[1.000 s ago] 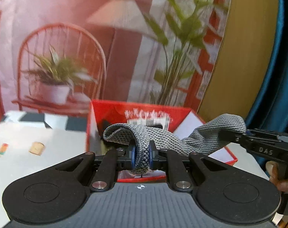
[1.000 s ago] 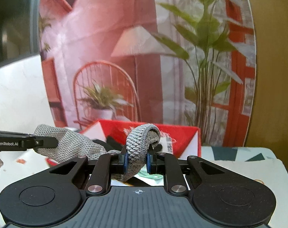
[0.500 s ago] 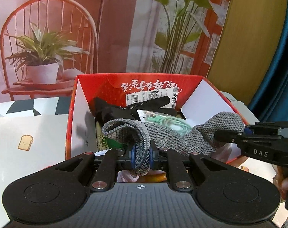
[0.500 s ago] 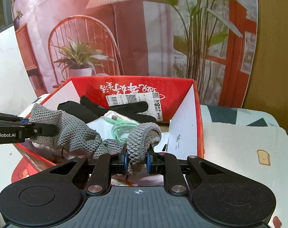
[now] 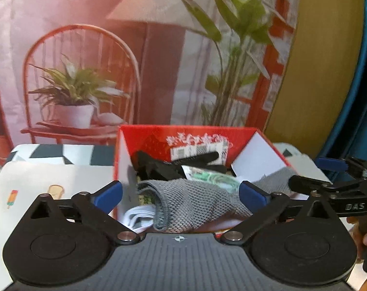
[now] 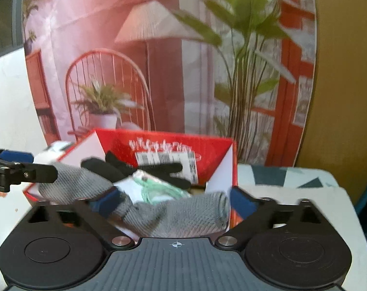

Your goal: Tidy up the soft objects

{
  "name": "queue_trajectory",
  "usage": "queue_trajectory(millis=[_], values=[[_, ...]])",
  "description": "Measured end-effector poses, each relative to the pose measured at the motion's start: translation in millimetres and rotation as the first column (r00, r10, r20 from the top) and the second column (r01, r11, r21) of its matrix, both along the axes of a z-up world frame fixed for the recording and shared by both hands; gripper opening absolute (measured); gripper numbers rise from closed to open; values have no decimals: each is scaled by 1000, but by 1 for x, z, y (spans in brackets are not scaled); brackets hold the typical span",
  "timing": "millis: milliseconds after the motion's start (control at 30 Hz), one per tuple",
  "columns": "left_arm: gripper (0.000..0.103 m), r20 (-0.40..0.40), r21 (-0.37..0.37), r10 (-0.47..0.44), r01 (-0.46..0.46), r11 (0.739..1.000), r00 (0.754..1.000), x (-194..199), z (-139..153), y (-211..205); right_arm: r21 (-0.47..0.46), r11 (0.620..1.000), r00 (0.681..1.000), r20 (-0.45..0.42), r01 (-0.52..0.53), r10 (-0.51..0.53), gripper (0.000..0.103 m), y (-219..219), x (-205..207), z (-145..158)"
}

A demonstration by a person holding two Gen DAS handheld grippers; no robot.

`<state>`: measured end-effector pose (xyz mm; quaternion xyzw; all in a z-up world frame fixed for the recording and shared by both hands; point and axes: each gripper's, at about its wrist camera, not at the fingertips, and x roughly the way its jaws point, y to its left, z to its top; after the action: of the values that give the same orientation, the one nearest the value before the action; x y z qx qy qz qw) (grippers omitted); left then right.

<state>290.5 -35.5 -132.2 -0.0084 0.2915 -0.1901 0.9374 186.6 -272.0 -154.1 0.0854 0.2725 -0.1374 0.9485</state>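
A grey knitted cloth [image 5: 190, 203] lies slack over the near part of an open red box [image 5: 188, 131]. My left gripper [image 5: 181, 194] has its jaws opening wide. The cloth's left end sits loose between its blue pads [image 5: 110, 192], and neither pad presses it. In the right wrist view the cloth [image 6: 183, 215] sags across the box's [image 6: 164, 137] front edge. My right gripper [image 6: 175, 201] is opening too, and its pads are clear of the cloth. Each gripper shows in the other view: the right gripper [image 5: 311, 174] and the left gripper [image 6: 33, 163].
Inside the box lie black gloves [image 5: 159, 165], a bagged green cable [image 5: 212, 177] and something white [image 5: 139, 215]. A tablecloth with toast prints [image 5: 55, 191] spreads to the left. A printed backdrop [image 5: 135, 60] stands close behind, with a teal curtain [image 5: 362, 97] on the right.
Both grippers, shut on the ends of the grey cloth before, have opened wide and let it go. The cloth has dropped onto the box's contents.
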Motion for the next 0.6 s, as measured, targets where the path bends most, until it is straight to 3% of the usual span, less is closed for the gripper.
queue_trajectory(millis=[333,500,600], values=[[103,127,-1,102,-102,995,987,-52,45,18,2,1000,997,75,1,-1,103,21,-32,49],[103,206,64,158,-174,983,966,-85,68,18,11,1000,995,102,14,-15,103,34,-54,73],[103,230,45,148,-162,986,962,-106,83,23,12,1000,993,119,16,-17,103,42,-67,86]])
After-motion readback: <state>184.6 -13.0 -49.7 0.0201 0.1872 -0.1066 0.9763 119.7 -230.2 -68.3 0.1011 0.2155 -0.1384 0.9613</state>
